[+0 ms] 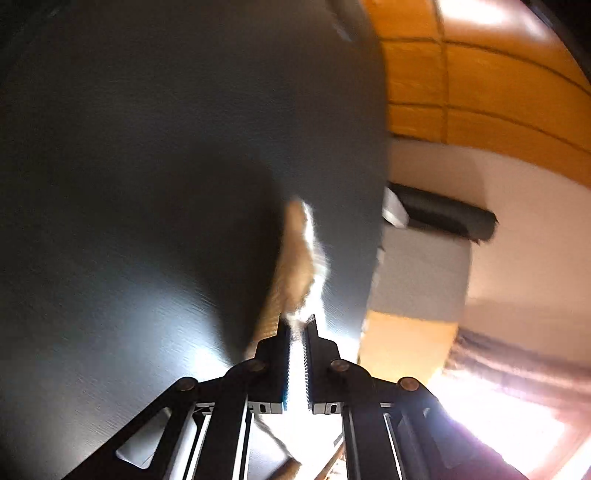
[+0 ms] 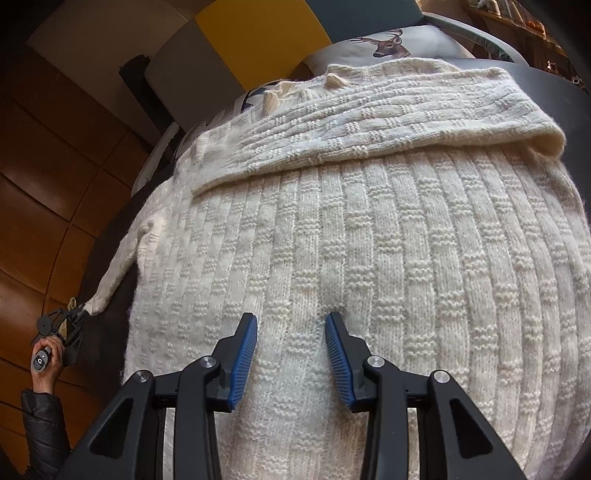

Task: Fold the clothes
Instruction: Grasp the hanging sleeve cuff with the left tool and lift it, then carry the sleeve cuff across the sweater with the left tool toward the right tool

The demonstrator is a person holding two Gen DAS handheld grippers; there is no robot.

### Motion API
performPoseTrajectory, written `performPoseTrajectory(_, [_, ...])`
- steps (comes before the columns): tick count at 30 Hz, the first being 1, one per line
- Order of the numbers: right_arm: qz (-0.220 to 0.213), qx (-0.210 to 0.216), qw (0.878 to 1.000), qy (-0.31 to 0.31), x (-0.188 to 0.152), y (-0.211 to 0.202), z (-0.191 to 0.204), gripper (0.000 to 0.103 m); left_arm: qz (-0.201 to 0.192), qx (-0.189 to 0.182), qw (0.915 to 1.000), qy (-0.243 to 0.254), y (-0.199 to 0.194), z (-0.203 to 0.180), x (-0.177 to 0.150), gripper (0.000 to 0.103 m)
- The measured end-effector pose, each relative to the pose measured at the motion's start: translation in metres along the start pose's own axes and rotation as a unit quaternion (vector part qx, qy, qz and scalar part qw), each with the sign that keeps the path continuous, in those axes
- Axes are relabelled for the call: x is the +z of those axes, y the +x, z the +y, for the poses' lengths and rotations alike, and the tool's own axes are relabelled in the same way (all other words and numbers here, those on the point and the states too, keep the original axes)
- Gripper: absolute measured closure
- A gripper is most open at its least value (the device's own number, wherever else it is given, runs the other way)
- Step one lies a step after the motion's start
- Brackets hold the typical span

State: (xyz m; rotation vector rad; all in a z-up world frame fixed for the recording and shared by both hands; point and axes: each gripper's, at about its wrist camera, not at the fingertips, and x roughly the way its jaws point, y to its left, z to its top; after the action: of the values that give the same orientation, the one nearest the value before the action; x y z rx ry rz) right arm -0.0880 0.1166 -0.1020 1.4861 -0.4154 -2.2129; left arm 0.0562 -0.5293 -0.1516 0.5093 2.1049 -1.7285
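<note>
A cream knitted sweater (image 2: 369,258) lies flat on a dark table (image 2: 554,92) and fills the right wrist view. One sleeve (image 2: 369,122) is folded across its upper part. My right gripper (image 2: 291,319) stands open, with both fingertips resting on the sweater's body and nothing pinched between them. The other sleeve (image 2: 114,269) stretches out to the left, off the sweater's side. My left gripper (image 2: 82,313) is shut on its cuff, with a hand (image 2: 46,363) holding the gripper's handle. In the blurred left wrist view, the left gripper (image 1: 297,323) pinches the sleeve's cuff (image 1: 299,258) above the dark tabletop (image 1: 147,184).
A cushion with a deer print (image 2: 388,44) sits beyond the sweater's far edge. Printed fabric (image 2: 247,101) shows beside the collar. A yellow and grey panel (image 2: 258,33) stands behind. Wooden floor (image 2: 44,166) lies past the table's left edge. Bright window light (image 1: 498,413) glares at lower right.
</note>
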Motion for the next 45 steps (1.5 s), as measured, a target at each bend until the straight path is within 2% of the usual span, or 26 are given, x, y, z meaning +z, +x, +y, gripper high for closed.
performPoseTrajectory(3, [0.000, 0.003, 1.000, 0.003, 0.000, 0.000, -0.001, 0.064, 0.019, -0.005, 0.9986, 0.050, 0.014, -0.038, -0.024, 0.097])
performPoseTrajectory(6, [-0.002, 0.003, 1.000, -0.001, -0.001, -0.001, 0.000, 0.064, 0.044, -0.012, 0.9933, 0.107, 0.035, -0.078, -0.058, 0.097])
performPoseTrajectory(12, [-0.002, 0.011, 1.000, -0.003, -0.001, -0.001, -0.002, 0.064, 0.119, -0.018, 0.9741, 0.191, 0.097, -0.139, -0.142, 0.097])
performPoseTrajectory(16, [-0.003, 0.021, 1.000, -0.003, -0.001, 0.000, -0.004, 0.064, 0.173, -0.006, 0.9570, 0.233, 0.141, -0.158, -0.204, 0.097])
performPoseTrajectory(20, [-0.007, 0.029, 1.000, -0.002, -0.001, -0.001, -0.006, 0.064, 0.224, 0.015, 0.9354, 0.273, 0.180, -0.163, -0.265, 0.097])
performPoseTrajectory(26, [-0.003, 0.043, 0.999, -0.004, 0.000, 0.000, -0.009, 0.064, 0.284, 0.046, 0.8991, 0.330, 0.194, -0.144, -0.362, 0.097])
performPoseTrajectory(31, [0.002, 0.053, 0.999, -0.005, 0.002, -0.001, -0.011, 0.064, 0.304, 0.074, 0.8827, 0.351, 0.210, -0.123, -0.388, 0.097])
performPoseTrajectory(35, [0.001, 0.092, 0.995, 0.022, 0.015, -0.006, -0.014, 0.064, 0.311, 0.054, 0.8829, 0.347, 0.201, -0.126, -0.377, 0.093])
performPoseTrajectory(39, [-0.026, 0.179, 0.981, 0.074, 0.047, -0.006, -0.009, 0.064, 0.319, 0.034, 0.8826, 0.344, 0.192, -0.128, -0.365, 0.081])
performPoseTrajectory(42, [-0.032, 0.200, 0.974, 0.103, 0.076, 0.010, 0.002, 0.064, 0.325, 0.019, 0.8821, 0.341, 0.185, -0.129, -0.357, 0.075])
performPoseTrajectory(43, [-0.033, 0.204, 0.972, 0.115, 0.085, 0.018, 0.005, 0.064, 0.327, 0.015, 0.8819, 0.340, 0.183, -0.130, -0.354, 0.070])
performPoseTrajectory(45, [-0.037, 0.200, 0.970, 0.135, 0.099, 0.034, 0.009, 0.064, 0.323, 0.010, 0.8891, 0.324, 0.172, -0.122, -0.336, 0.065])
